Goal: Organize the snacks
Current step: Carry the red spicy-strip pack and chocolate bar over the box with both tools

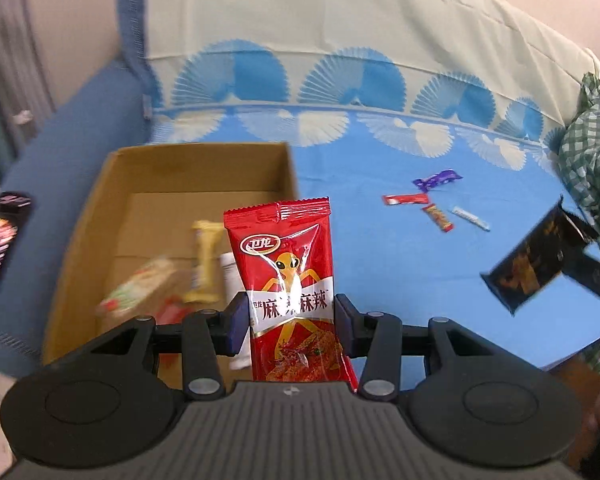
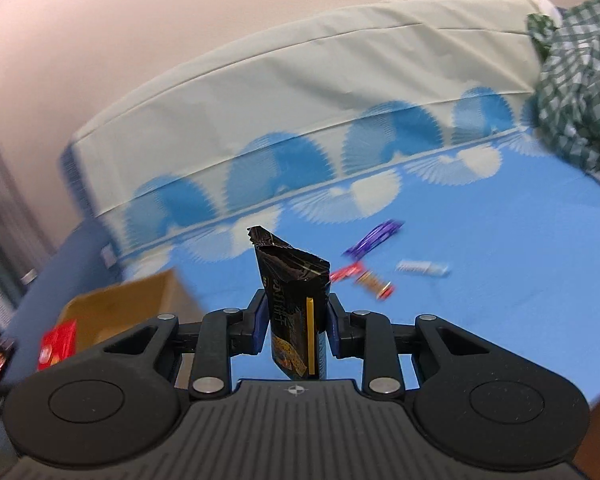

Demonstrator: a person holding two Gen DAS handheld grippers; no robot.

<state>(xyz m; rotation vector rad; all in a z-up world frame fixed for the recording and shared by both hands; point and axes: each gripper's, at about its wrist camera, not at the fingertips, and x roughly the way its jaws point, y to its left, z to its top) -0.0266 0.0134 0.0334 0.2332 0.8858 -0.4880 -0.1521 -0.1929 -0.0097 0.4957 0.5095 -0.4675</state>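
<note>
Left tongs [image 1: 290, 322] pinching an upright red foil snack packet with yellow figure and white lettering [image 1: 290, 280], held above the near edge of the open brown cardboard box [image 1: 204, 168] on the bed's blue fan-patterned sheet [image 1: 380, 264]. Right tongs [image 2: 296, 326] pinching a black crumpled-top snack pouch with yellow stripe [image 2: 294, 292], to the right of the box. Four small wrapped snacks, including a purple one [image 1: 436, 179], lie on the sheet well right of the box. Several packets rest inside the box.

Snacks in the box [image 1: 112, 208] smear into blur at lower left, and the red packet [image 1: 292, 296] hides its right wall.
</note>
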